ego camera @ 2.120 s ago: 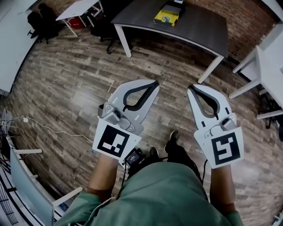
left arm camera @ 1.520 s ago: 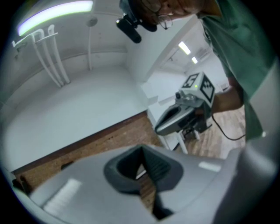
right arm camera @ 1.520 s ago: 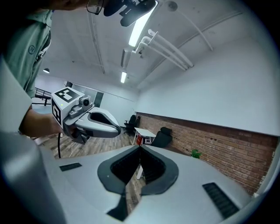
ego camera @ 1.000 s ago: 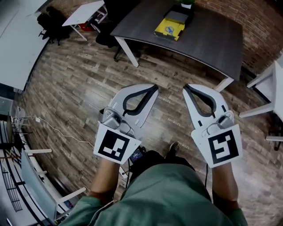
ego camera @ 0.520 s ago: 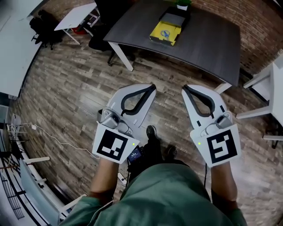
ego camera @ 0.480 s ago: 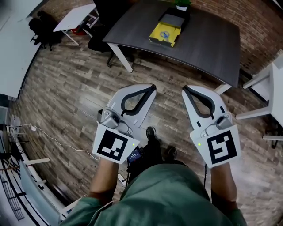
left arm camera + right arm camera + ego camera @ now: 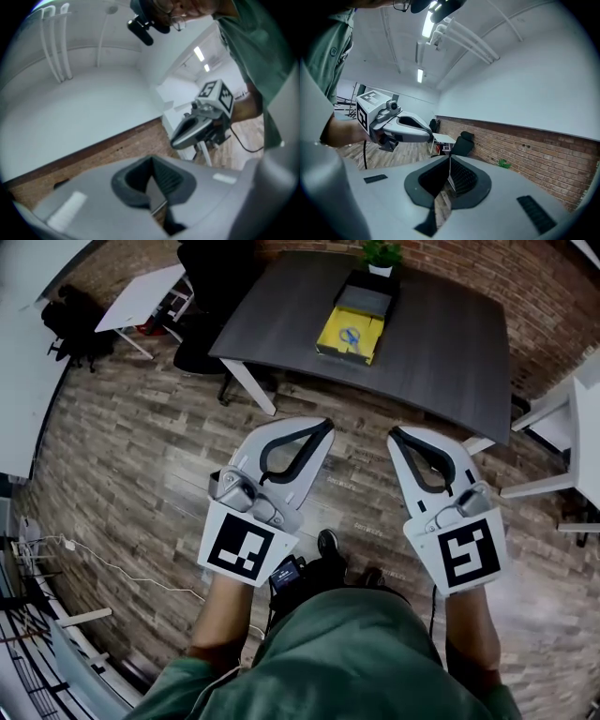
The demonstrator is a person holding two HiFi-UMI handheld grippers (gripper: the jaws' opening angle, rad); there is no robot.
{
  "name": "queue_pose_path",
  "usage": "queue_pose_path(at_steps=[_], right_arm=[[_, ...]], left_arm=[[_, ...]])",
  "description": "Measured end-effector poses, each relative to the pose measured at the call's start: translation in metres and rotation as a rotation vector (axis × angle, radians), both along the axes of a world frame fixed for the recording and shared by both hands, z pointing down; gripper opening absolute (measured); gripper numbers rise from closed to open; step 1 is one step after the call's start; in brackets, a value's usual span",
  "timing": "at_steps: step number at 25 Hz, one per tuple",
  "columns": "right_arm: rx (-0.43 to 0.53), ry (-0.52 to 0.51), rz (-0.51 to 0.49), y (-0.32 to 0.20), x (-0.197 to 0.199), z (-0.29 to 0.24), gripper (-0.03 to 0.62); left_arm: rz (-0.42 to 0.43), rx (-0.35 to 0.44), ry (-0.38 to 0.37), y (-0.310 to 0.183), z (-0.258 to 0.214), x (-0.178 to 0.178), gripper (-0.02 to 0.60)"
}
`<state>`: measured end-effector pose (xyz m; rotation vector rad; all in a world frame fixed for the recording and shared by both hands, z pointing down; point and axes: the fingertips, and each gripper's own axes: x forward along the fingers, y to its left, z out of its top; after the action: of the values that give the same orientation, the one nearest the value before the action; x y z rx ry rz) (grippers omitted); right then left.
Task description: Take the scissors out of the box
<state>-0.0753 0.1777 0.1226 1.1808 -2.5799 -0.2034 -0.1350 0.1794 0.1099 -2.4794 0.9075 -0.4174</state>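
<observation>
A yellow box (image 7: 352, 331) lies open on the dark table (image 7: 441, 334) far ahead, with blue-handled scissors (image 7: 350, 335) inside it. Its grey half (image 7: 365, 300) lies just behind. I hold both grippers over the wooden floor, well short of the table. My left gripper (image 7: 326, 422) has its jaws shut on nothing; in its own view the left gripper (image 7: 152, 159) points at a brick wall. My right gripper (image 7: 395, 433) is likewise shut and empty, and the right gripper (image 7: 450, 158) in its own view faces the room, with no box in sight.
A small potted plant (image 7: 380, 253) stands at the table's far edge. A black office chair (image 7: 200, 345) sits at the table's left end. White tables stand at the left (image 7: 142, 294) and right (image 7: 586, 409). A cable (image 7: 103, 563) runs over the floor at the left.
The table and yellow box have come lower and nearer in the head view as the person walks toward them. Both grippers stay shut, held out in front.
</observation>
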Motion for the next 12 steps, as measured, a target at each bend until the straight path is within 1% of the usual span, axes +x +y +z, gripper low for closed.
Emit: queue_pose_path(at_steps=[7, 12], right_arm=[[-0.010, 0.012, 0.066, -0.042, -0.016, 0.003, 0.008], [-0.012, 0.024, 0.071, -0.071, -0.026, 0.006, 0.008]], left_arm=[[0.053, 0.006, 0.010, -0.041, 0.000, -0.022, 0.000], [0.059, -0.010, 0.007, -0.071, 0.005, -0.033, 0.000]])
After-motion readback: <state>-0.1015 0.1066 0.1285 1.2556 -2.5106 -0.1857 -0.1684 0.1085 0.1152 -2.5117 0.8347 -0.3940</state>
